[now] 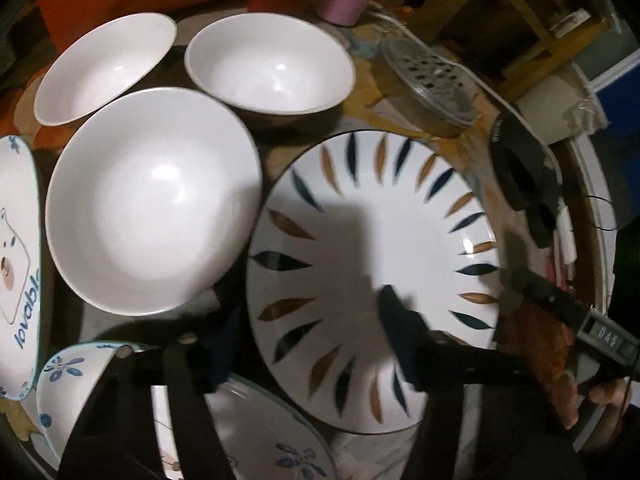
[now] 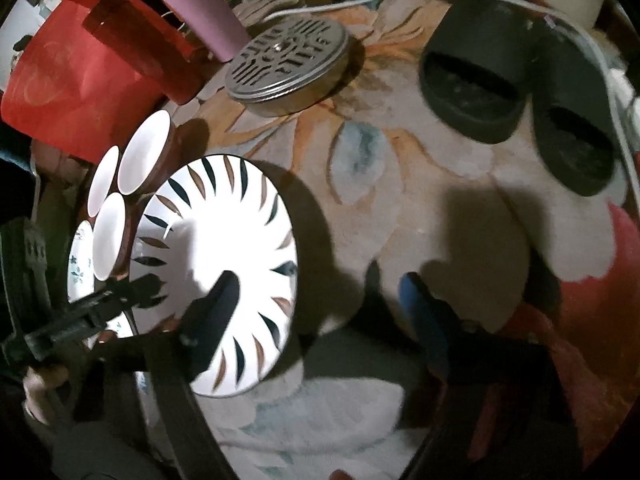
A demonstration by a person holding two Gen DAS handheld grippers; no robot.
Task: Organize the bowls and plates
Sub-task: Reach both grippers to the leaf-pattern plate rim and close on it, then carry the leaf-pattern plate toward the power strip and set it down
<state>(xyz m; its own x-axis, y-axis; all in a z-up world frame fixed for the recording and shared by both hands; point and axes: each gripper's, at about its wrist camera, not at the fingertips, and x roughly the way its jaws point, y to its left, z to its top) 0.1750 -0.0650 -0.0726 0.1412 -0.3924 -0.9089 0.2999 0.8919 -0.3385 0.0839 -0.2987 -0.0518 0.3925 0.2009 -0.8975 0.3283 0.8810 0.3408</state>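
The left gripper point(image 1: 288, 340) is hovering with its fingers spread wide and gripping nothing, one fingertip point(image 1: 394, 304) over the leaf-patterned plate point(image 1: 360, 240), the large white bowl point(image 1: 152, 200) just ahead of the other. The right gripper point(image 2: 316, 292) is also spread and empty, one finger over the plate, the other over the floral rug point(image 2: 400, 200). Closing now is risking a fingertip skidding on glaze, tipping the plate into the neighbouring bowls, since no rim is sitting between either pair of fingers
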